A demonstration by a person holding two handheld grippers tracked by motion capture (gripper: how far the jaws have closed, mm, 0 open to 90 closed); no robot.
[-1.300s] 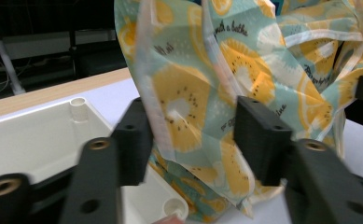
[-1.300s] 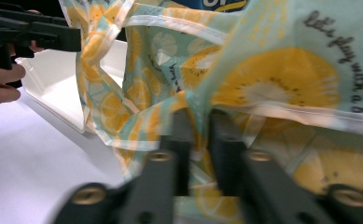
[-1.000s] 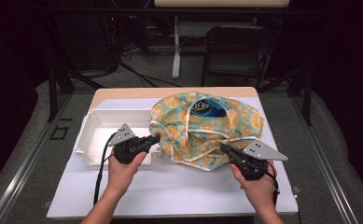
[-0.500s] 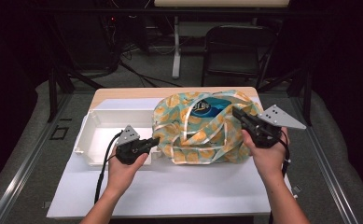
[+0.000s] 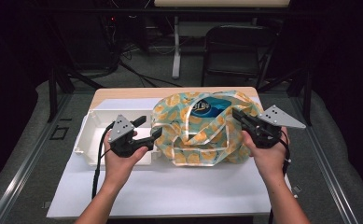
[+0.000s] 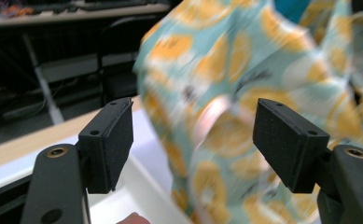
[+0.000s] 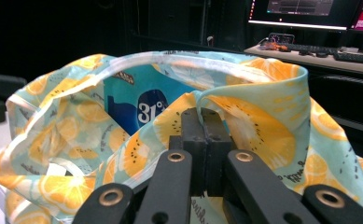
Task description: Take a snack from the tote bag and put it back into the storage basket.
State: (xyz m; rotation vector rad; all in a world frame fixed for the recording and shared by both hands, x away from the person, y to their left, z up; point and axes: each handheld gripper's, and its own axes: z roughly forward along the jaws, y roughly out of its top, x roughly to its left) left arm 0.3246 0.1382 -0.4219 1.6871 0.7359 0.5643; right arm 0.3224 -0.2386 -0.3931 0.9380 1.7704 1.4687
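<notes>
A teal fabric bag (image 5: pixel 202 135) printed with orange slices sits in the middle of the white mat, with a blue package (image 5: pixel 210 108) showing in its mouth. My right gripper (image 5: pixel 238 115) is shut on the bag's right rim and holds it raised; in the right gripper view the jaws (image 7: pixel 206 119) pinch the hem next to the blue package (image 7: pixel 132 105). My left gripper (image 5: pixel 148 127) hangs by the bag's left side. Its jaws have just been opening and now stand apart (image 6: pixel 193 140), with the bag's fabric (image 6: pixel 244 93) a little beyond the pads, untouched.
A white plastic bin (image 5: pixel 91 135) lies on the mat left of the bag, under my left hand. The white mat (image 5: pixel 170 186) covers the wooden table. A dark chair (image 5: pixel 237 51) and a desk leg stand beyond the far edge.
The right gripper has lifted the bag's right rim up and back, opening the mouth. The left gripper, shut at the bag's left edge before, has risen and opened off the fabric.
</notes>
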